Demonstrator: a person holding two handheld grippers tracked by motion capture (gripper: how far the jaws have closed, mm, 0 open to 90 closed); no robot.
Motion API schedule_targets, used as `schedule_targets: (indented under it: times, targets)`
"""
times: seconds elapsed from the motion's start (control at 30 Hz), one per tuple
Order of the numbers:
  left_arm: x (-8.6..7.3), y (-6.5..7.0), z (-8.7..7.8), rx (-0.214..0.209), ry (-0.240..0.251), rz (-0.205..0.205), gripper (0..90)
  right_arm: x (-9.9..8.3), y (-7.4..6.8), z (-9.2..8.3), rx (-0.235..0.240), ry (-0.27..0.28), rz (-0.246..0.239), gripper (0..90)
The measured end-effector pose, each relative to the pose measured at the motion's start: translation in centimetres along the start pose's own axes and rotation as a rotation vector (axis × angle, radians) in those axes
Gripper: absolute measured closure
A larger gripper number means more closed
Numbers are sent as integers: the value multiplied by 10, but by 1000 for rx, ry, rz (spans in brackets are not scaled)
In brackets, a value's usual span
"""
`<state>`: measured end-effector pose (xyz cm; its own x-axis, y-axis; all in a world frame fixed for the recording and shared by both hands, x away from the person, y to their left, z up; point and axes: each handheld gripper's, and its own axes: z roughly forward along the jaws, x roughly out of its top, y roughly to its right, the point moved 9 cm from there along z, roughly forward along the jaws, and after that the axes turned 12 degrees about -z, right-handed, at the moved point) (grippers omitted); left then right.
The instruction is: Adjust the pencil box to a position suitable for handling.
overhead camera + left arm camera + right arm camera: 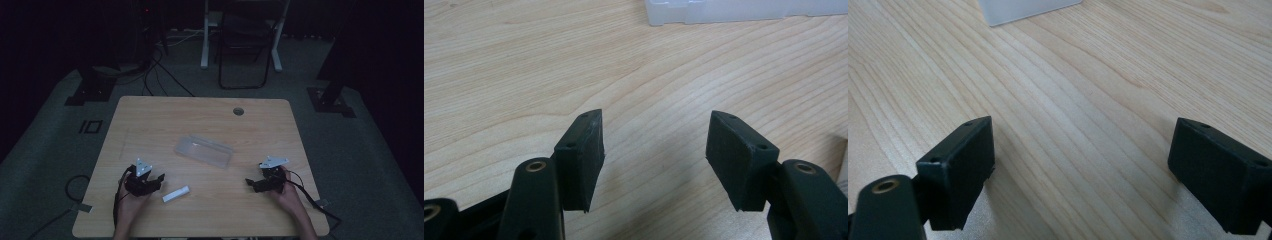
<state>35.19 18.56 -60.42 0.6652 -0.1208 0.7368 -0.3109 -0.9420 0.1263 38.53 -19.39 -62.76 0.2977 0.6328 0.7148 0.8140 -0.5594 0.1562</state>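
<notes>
On the wooden table [150, 120] a clear plastic box [203, 150] lies near the middle. A small white oblong piece [176, 194] rests closer to the front, just right of my left gripper [157, 182]. That gripper is open, and in the left gripper view [655, 125] only bare wood lies between its pads, with the clear box [734, 10] far ahead. My right gripper [251, 185] sits at the front right, pointing left. Its jaws stand wide open [1083, 130] over bare wood, and a corner of the box [1023, 10] is ahead of them.
A round cable hole [238, 111] sits near the table's far edge. Beyond the table stand a folding chair [245, 45] and dark stands with cables on the floor. Cables trail from both grippers off the front edge.
</notes>
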Motion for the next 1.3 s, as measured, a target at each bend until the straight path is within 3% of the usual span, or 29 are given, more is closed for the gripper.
schedule_targets:
  times: [0.73, 1.3]
  targets:
    - [-1, 16, -16, -57, 32, 15, 405, 0, 0, 0, 0, 0, -1, 113]
    - [-12, 47, -28, -150, 31, 85, 414, 0, 0, 0, 0, 0, 0, 114]
